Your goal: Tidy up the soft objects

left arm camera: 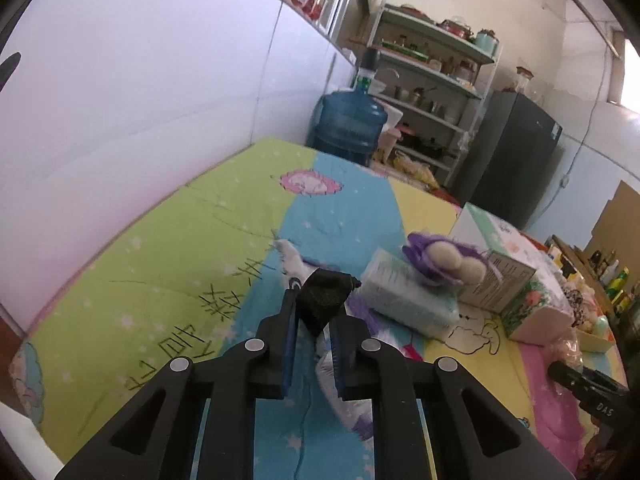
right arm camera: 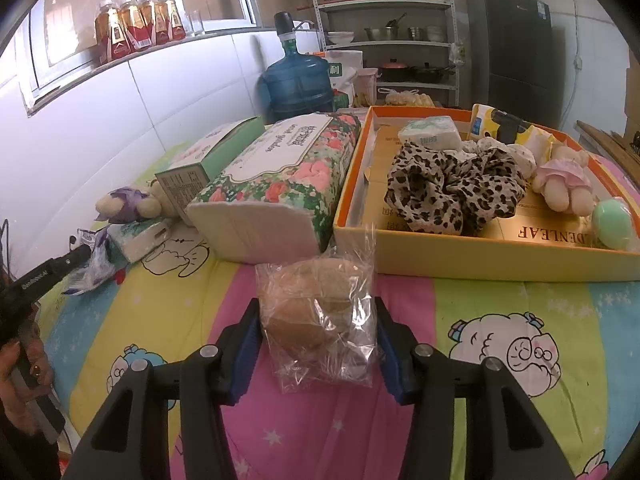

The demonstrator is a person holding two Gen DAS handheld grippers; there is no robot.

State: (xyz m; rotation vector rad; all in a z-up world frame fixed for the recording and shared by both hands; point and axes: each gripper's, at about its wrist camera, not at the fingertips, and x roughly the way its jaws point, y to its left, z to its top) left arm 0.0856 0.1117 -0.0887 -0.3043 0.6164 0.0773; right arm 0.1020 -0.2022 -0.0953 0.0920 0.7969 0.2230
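Observation:
In the left wrist view my left gripper (left arm camera: pixel 323 284) is shut on a black spongy piece (left arm camera: pixel 324 304) at its tips, above a white-and-purple packet (left arm camera: pixel 340 380) lying on the colourful sheet. Just right of it a small tissue pack (left arm camera: pixel 408 296) lies with a purple plush doll (left arm camera: pixel 444 260) on top. In the right wrist view my right gripper (right arm camera: pixel 316 308) is shut on a clear bag of brown buns (right arm camera: pixel 316 320), both pads pressing its sides. Behind the bag stands an orange box tray (right arm camera: pixel 480 264) holding a leopard scrunchie (right arm camera: pixel 452 188), a pink doll (right arm camera: pixel 564 180) and a green sponge egg (right arm camera: pixel 612 222).
A floral tissue pack (right arm camera: pixel 280 176) and a green-white carton (right arm camera: pixel 216 148) lie left of the tray. A white tiled wall (left arm camera: pixel 140 100) runs along the sheet's left side. A blue water jug (right arm camera: pixel 298 84), a shelf rack (right arm camera: pixel 384 40) and a dark fridge (right arm camera: pixel 516 48) stand behind. A hand (right arm camera: pixel 20 376) holds the left gripper.

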